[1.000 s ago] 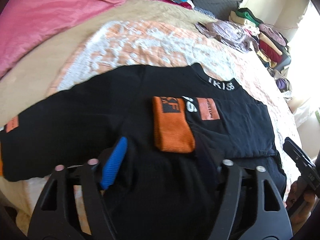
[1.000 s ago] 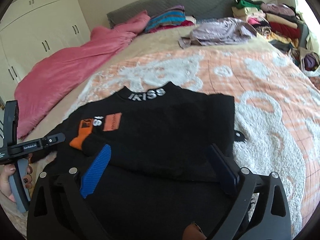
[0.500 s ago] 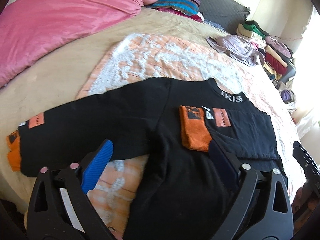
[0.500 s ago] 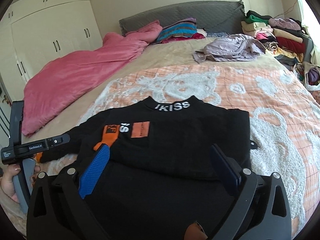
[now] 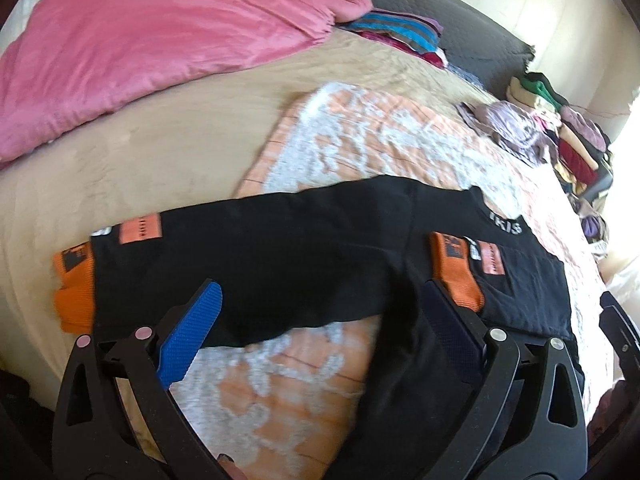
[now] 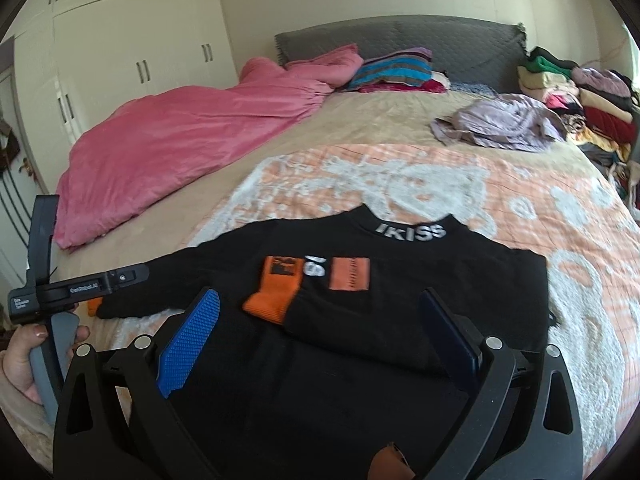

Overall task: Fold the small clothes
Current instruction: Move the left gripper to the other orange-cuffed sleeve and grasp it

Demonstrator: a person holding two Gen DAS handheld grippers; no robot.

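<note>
On the black sweater point(image 6: 400, 300) one sleeve is folded across the chest, the other sleeve point(image 5: 248, 256) lies spread, both grippers' jaws wide and empty

"IKISS" on black sweater point(image 6: 400, 280) collar; "GenRobot.AI" on left hand-held gripper point(image 6: 84, 290)

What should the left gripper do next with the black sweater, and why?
Probably reach for the orange cuff of the spread sleeve and fold it across the black sweater. The other sleeve already lies folded on the chest, this one is flat, and the left gripper hangs open above it, holding nothing.
</note>
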